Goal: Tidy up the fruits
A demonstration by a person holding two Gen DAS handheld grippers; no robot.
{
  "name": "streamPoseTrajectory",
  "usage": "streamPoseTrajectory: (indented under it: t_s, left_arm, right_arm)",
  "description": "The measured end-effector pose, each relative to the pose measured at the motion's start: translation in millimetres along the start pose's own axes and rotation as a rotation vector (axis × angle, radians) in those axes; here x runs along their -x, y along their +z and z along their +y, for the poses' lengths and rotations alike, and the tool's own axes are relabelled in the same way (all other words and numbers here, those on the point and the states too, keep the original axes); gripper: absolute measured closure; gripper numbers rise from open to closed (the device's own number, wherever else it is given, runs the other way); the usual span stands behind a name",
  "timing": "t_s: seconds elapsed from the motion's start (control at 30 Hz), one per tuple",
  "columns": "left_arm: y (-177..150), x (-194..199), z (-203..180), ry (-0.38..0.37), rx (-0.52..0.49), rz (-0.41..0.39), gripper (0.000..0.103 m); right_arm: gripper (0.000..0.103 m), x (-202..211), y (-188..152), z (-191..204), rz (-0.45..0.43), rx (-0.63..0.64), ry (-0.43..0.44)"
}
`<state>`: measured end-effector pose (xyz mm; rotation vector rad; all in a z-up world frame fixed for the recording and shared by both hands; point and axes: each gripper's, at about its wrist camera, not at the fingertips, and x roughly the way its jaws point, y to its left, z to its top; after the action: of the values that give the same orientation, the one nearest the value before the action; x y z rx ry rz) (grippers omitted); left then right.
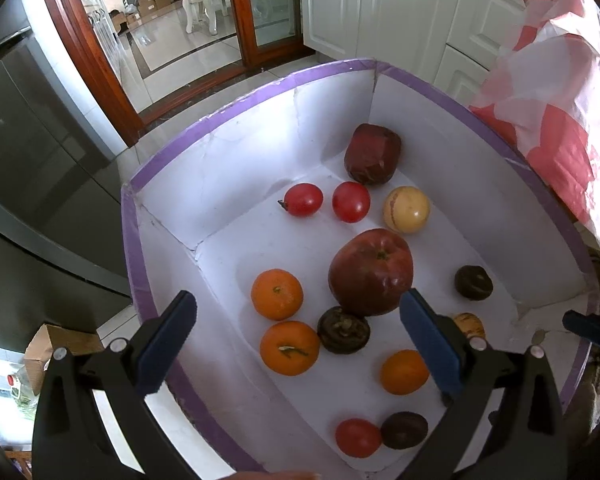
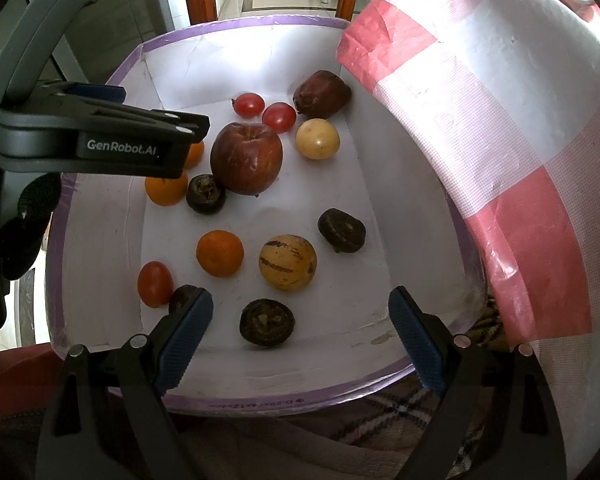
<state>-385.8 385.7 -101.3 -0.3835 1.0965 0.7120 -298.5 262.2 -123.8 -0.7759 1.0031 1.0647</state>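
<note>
Kitchen floor tiles, white cabinets upper frame; white box (image 1: 260, 128) with purple rim fills centre. Left wrist view: left gripper (image 1: 298, 344) spread wide, empty, over lower-centre oranges (image 1: 277, 294); large apple (image 1: 370, 272) mid-frame, tomatoes (image 1: 351, 201) above.

Right wrist view: right gripper (image 2: 300, 340) spread, empty, at lower frame above dark fruit (image 2: 266, 322); striped melon (image 2: 287, 262) centre; checked cloth (image 2: 500, 120) right.

Fruits lie mixed, unsorted by kind; stage not settled. Any pick requires lowering open jaws around one fruit.
</note>
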Motion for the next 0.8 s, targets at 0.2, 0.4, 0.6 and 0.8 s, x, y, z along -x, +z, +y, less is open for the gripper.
streamPoseTrajectory:
  t_s: [0.2, 0.4, 0.6, 0.8]
  left_arm:
    - [0.0, -1.8, -1.0, -0.003, 0.002, 0.004, 0.001]
    - [-0.6, -3.2, -2.1, -0.006, 0.002, 0.006, 0.001]
    - [-0.1, -3.5, -1.7, -0.008, 0.002, 0.007, 0.001]
    - [-0.4, -4.2, -2.7, -0.010, 0.002, 0.008, 0.001]
  right_arm:
    - [0.016, 0.4, 0.0, 0.3, 0.000, 0.000, 0.000]
    - [0.016, 0.3, -0.2, 0.9, 0.001, -0.001, -0.001]
    - [0.016, 0.3, -0.5, 0.9, 0.002, -0.001, 0.000]
    - [0.016, 0.2, -0.7, 1.2, 0.002, -0.001, 0.000]
